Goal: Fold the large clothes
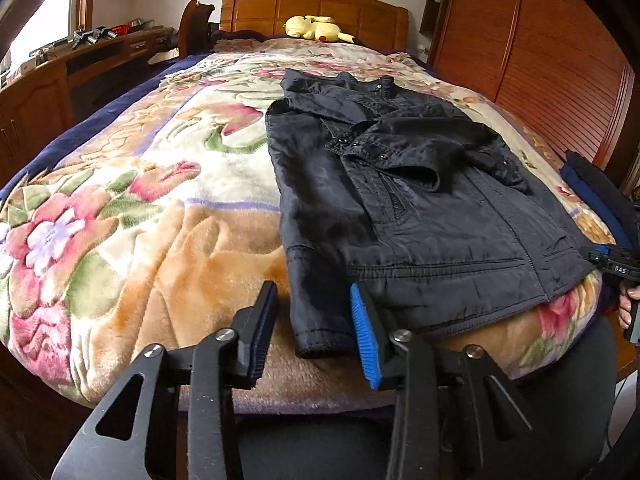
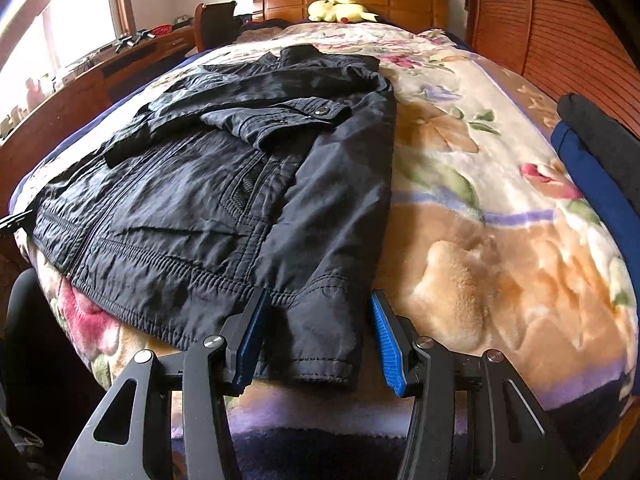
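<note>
A bedroom with a wooden headboard and slatted wardrobe doors holds a bed covered by a floral blanket (image 1: 120, 208), and on it lies a dark jacket (image 1: 400, 184), collar toward the headboard and hem at the near edge, both sleeves already laid across the chest. Its long axis runs straight away from the two tools. The left gripper (image 1: 316, 328) stands wide open, its fingers astride the jacket's bottom left corner, which hangs slightly over the bed edge. The right gripper (image 2: 316, 340) is likewise spread wide, fingers either side of the bottom right corner (image 2: 320, 344). Neither has closed on cloth. Each hand sits equally near its own corner, so the likely next move is to pinch both hem corners and carry them away toward the collar. A yellow plush toy (image 1: 316, 28) rests at the headboard, well apart.
</note>
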A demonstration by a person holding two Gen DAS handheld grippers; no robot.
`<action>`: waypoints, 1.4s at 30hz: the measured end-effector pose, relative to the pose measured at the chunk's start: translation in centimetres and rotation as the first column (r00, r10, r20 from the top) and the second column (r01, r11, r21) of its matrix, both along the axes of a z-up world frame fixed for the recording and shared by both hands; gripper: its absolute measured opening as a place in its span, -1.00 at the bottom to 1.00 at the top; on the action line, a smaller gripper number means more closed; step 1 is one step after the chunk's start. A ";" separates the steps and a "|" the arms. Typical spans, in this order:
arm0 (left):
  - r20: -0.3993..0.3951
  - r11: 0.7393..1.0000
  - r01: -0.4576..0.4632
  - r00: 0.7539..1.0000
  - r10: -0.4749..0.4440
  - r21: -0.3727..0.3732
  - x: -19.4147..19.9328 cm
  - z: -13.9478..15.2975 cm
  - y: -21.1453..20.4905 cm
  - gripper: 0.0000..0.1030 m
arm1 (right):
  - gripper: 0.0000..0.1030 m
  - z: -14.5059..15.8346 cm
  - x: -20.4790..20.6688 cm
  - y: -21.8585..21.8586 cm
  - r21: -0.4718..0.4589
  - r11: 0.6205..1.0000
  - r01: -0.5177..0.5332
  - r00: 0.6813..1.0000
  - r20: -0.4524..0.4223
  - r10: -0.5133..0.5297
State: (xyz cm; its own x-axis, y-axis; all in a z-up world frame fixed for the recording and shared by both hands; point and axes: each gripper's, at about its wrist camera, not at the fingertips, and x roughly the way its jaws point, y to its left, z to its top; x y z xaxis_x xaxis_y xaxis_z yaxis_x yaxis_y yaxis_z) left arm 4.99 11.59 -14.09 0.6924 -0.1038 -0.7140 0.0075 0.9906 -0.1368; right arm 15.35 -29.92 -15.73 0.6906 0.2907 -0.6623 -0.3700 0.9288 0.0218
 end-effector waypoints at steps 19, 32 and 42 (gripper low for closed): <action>0.076 1.000 0.010 0.997 -0.010 0.005 -0.7 3.2 -0.8 -0.87 | -0.76 1.9 -0.8 0.1 0.052 0.998 -0.043 0.998 0.048 0.040; 0.350 0.993 0.072 0.932 -0.099 0.089 -7.3 18.6 -1.7 -0.89 | -0.90 15.0 -11.8 -2.2 0.167 0.980 -0.111 0.946 0.319 0.052; 0.478 0.995 0.066 0.873 -0.091 0.068 -16.0 24.0 0.0 -0.89 | -0.91 19.0 -21.9 -5.6 0.165 0.975 -0.147 0.909 0.410 0.067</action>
